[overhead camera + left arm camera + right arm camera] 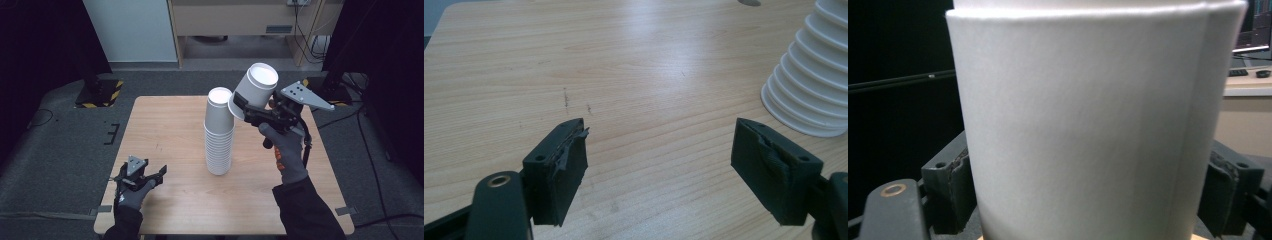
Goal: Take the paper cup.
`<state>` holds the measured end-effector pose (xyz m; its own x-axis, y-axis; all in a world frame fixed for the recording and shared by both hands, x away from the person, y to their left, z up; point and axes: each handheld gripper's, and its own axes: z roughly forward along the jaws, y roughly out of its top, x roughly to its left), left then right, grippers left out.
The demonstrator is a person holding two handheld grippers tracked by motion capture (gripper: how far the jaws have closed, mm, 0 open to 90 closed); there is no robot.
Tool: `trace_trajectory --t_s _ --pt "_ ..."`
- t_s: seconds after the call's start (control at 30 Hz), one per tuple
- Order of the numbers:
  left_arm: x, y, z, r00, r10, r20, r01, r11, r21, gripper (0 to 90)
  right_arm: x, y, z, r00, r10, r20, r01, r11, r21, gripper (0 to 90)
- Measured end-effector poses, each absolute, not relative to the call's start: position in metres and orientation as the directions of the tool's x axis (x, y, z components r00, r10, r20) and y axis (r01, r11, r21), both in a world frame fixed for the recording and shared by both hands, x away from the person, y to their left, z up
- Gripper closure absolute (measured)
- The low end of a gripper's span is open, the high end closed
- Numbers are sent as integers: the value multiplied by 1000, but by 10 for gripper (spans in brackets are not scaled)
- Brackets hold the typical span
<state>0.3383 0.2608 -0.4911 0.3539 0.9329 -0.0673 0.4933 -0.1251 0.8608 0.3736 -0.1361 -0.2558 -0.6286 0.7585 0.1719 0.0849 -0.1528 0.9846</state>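
Note:
A tall stack of upside-down white paper cups (219, 132) stands at the middle of the wooden table (165, 125); its ribbed lower rims appear at the right edge of the left gripper view (811, 85). My right gripper (245, 107) is shut on a single white cup (255, 87), held tilted in the air just right of the stack's top, wide rim toward the stack. In the right gripper view the cup (1088, 120) sits between both pads (948, 175). My left gripper (161, 175) hovers low over the table's front left, open with bare wood between its jaws (659, 145).
Two black stands on hazard-striped bases (97, 95) (325, 92) sit on the grey floor behind the table's back corners. A cable (306, 145) hangs from the right gripper. Bare wood lies left of and in front of the stack.

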Motion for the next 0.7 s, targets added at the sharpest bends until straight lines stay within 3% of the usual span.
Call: trace_trajectory --t_s 0.7 --pt "338 257 -491 366 928 -67 488 -130 863 220 356 -174 -308 -575 779 250 173 -183 968 150"
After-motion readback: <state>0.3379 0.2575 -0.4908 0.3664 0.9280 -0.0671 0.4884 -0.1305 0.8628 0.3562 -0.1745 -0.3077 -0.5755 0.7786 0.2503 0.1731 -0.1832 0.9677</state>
